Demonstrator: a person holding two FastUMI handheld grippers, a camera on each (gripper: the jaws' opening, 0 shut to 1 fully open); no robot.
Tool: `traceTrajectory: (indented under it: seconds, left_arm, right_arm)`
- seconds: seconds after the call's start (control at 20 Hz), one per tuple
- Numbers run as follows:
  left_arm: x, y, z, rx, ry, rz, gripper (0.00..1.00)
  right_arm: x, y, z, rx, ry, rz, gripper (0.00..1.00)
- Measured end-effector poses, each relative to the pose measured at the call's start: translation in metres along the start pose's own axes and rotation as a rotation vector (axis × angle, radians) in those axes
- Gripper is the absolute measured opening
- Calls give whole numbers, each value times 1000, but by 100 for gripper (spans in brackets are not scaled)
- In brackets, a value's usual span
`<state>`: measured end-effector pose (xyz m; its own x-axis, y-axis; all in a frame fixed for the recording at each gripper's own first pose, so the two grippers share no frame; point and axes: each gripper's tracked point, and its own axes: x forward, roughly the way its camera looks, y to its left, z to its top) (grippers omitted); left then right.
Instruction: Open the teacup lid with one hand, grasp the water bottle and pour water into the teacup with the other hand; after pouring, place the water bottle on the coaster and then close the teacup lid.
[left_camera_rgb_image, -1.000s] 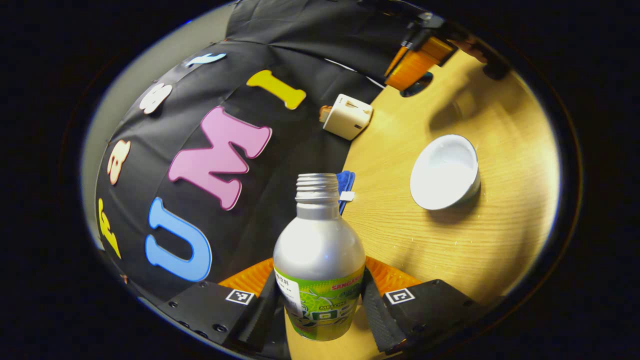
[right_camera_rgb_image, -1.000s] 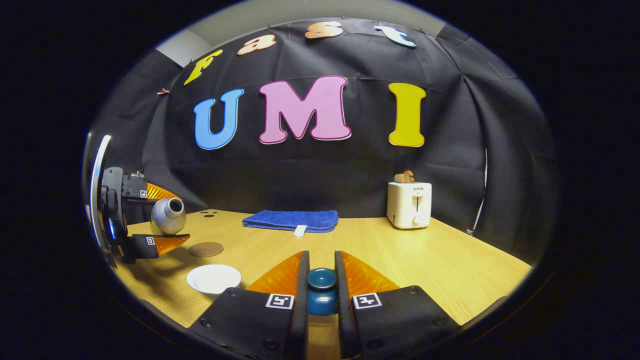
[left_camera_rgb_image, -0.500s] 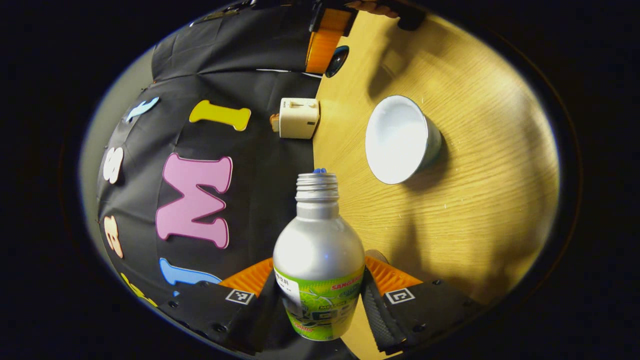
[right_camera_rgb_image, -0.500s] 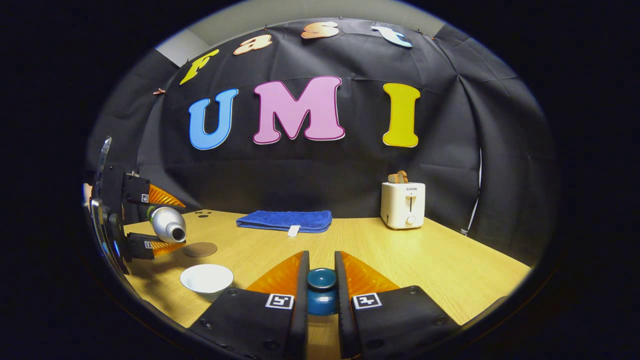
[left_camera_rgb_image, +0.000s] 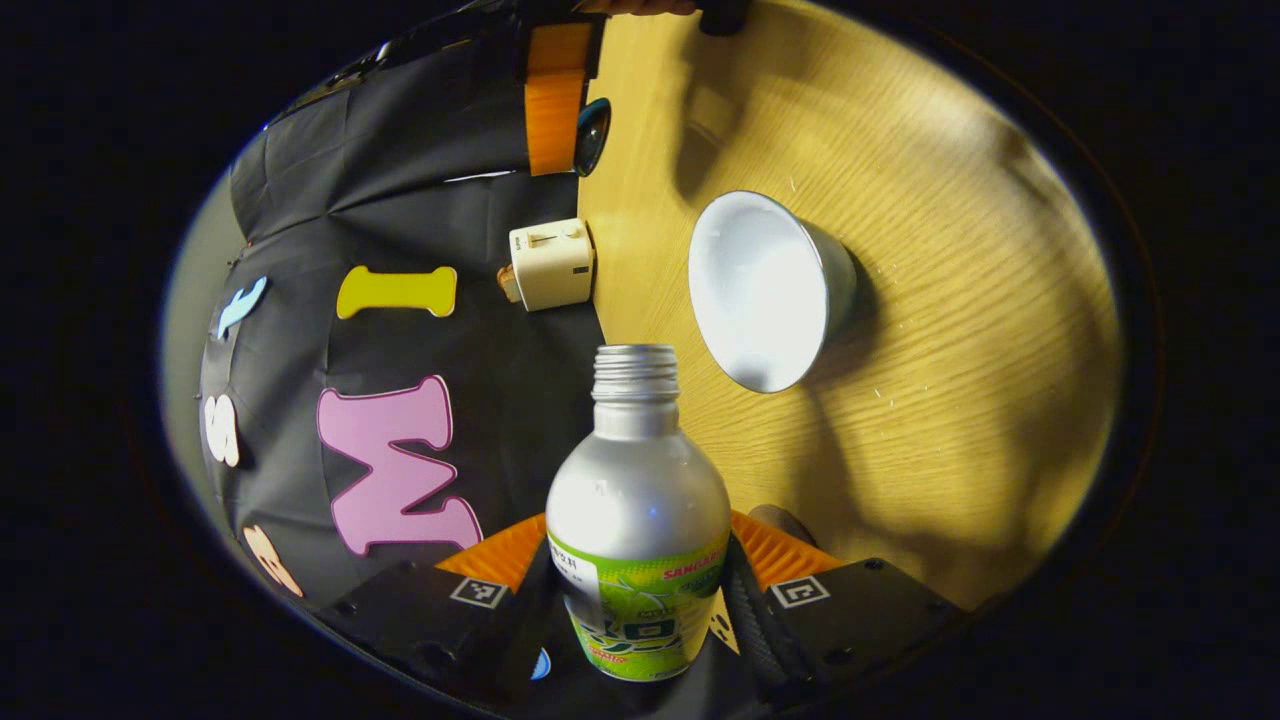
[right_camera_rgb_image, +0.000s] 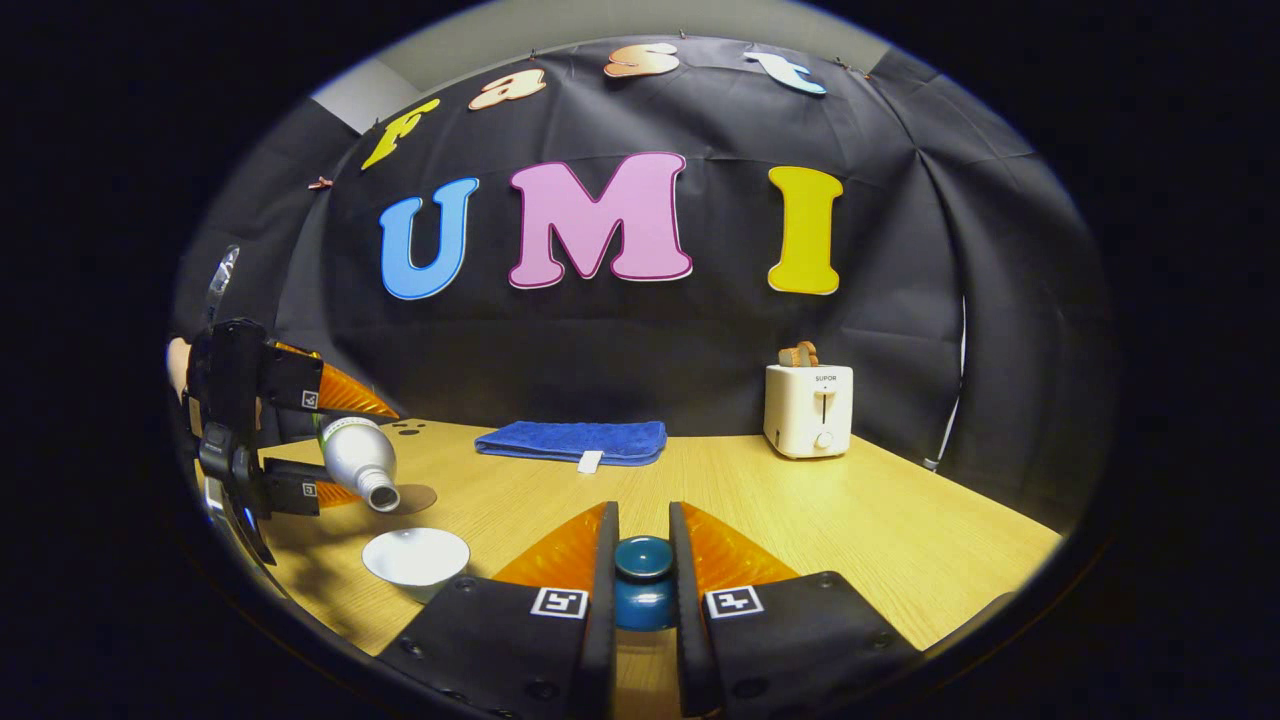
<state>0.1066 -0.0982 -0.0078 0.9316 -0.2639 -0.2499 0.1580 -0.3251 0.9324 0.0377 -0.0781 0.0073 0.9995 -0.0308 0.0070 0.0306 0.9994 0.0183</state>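
The water bottle (left_camera_rgb_image: 637, 520) base is hidden between the fingers.

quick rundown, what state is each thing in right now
water bottle: uncapped, tipped mouth-down toward the cup
teacup: open, upright on the table
lid: off the cup, held by its knob
left gripper: shut on the bottle
right gripper: shut on the lid
towel: folded flat

bottle (right_camera_rgb_image: 357, 458) tilted above teacup (right_camera_rgb_image: 416, 556); coaster (right_camera_rgb_image: 415, 497) behind teacup; towel (right_camera_rgb_image: 572, 441) left of toaster (right_camera_rgb_image: 808, 411)
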Motion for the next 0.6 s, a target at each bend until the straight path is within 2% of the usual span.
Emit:
traceTrajectory:
  seconds: [0.6]
  left_arm:
    - [-2,4,-12,159,39,-27,80]
  right_arm:
    - [1,0,0,-2,0,15,28]
